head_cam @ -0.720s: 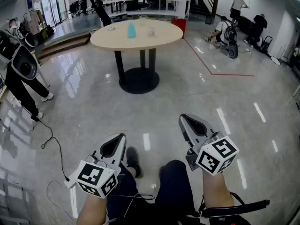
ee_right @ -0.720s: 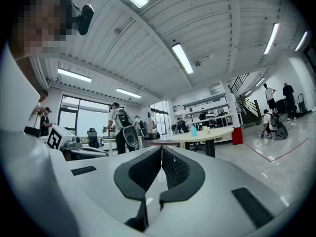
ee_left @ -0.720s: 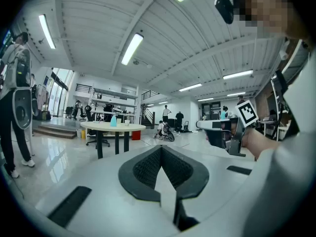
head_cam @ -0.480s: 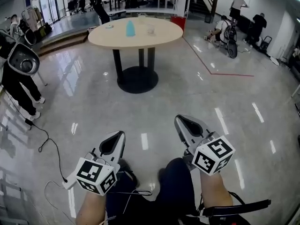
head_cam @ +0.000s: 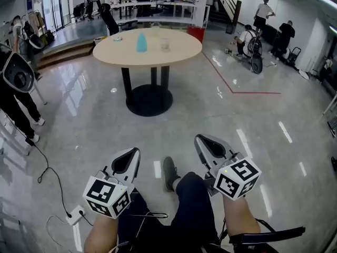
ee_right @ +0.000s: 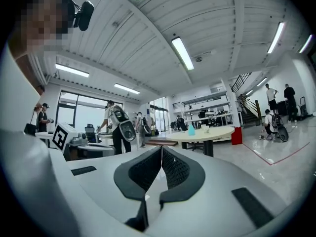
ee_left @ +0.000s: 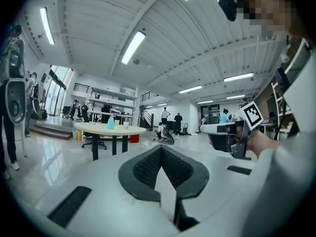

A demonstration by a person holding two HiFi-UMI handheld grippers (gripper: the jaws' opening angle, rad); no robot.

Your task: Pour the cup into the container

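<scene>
A round beige table (head_cam: 147,52) on a black pedestal stands far ahead on the glossy floor. On it are a light-blue tapered vessel (head_cam: 141,42) and a clear cup (head_cam: 165,45). My left gripper (head_cam: 135,152) and right gripper (head_cam: 198,139) hang low over the person's legs, far from the table. Both are shut with nothing between the jaws. In the left gripper view the shut left gripper (ee_left: 161,148) points toward the table (ee_left: 109,128) and blue vessel (ee_left: 111,123). From the right gripper view the right gripper (ee_right: 161,148) faces the same table (ee_right: 207,132).
A person with a backpack (head_cam: 16,88) stands at the left. A cable (head_cam: 50,167) and a power strip (head_cam: 73,215) lie on the floor at the left. Red floor tape (head_cam: 231,83) runs right of the table. People (head_cam: 253,38) crouch and stand at the back right.
The person has stepped forward, one foot now ahead. The table has shifted left and lower in the head view. Both grippers stay shut and low.
</scene>
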